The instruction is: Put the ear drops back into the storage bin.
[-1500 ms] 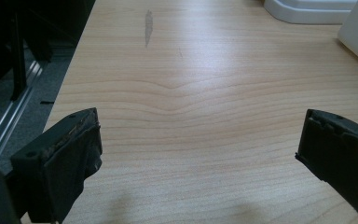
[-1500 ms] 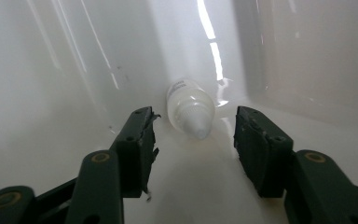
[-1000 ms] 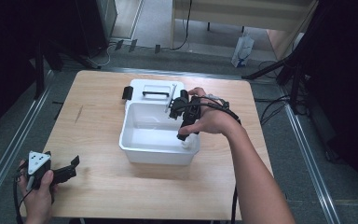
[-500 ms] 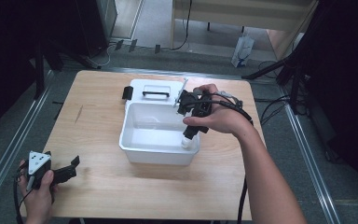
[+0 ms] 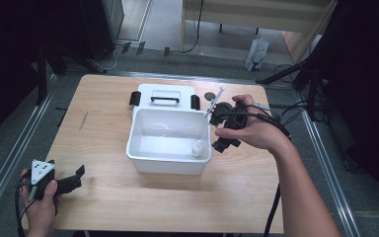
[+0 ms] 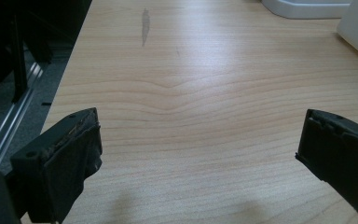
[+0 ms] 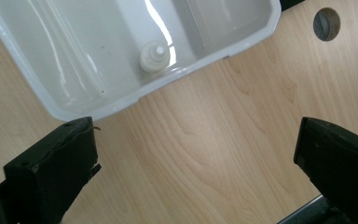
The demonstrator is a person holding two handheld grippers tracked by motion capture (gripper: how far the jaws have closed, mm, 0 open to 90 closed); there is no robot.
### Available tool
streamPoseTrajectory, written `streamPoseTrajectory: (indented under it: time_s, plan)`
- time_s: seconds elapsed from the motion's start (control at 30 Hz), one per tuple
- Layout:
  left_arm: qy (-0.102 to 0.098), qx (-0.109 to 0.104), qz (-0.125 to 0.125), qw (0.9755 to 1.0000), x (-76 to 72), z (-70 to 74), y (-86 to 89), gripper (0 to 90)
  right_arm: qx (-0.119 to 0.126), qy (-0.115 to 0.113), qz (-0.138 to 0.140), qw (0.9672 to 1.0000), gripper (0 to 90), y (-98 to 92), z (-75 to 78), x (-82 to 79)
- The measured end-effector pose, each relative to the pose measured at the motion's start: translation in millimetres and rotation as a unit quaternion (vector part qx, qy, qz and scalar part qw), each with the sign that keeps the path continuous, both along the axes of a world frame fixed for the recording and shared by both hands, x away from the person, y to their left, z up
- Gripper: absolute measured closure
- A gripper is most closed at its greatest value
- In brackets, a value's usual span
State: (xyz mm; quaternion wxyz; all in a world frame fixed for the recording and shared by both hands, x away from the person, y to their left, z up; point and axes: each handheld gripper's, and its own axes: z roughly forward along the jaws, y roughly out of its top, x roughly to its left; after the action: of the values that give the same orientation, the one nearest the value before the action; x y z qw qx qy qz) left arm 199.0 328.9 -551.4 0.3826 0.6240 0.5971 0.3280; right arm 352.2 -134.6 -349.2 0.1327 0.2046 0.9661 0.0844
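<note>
Where pale woodgrain runs: glossy rounded tub [image 5: 170, 160].

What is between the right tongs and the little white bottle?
The white box's wall stands between the right tongs and the little white bottle, then bare wooden table. The right gripper view shows it.

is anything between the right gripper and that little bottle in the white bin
Yes, the bin's wall. The small bottle stands upright inside the white bin, close to one side wall, while the right gripper is outside over bare table with its jaws open. Coming from above, nothing visible covers the bottle.
</note>
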Motion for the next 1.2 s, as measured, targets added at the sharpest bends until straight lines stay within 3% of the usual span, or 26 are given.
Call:
streamPoseTrajectory:
  time_s: [0.23, 0.5, 0.8, 1.2]
  plan:
    - [0.0, 0.002, -0.002, 1.0, 0.1, -0.1, -0.6, 0.3, 0.008, -0.003, -0.019, 0.9998, 0.0, -25.9, 1.5, -8.4]
    - [0.001, 0.001, -0.002, 1.0, 0.5, -0.1, -0.4, 0.3, 0.016, 0.002, -0.044, 0.9989, 0.0, -54.3, -10.2, -16.1]
    - [0.002, 0.005, -0.003, 1.0, 0.1, 0.0, -1.3, 0.3, 0.023, -0.003, -0.076, 0.9968, 0.0, -78.4, -31.4, -23.1]
    - [0.003, 0.004, -0.002, 1.0, 0.4, -0.1, -0.9, 0.3, 0.057, -0.02, -0.131, 0.9895, 0.0, -111.9, -74.1, -35.1]
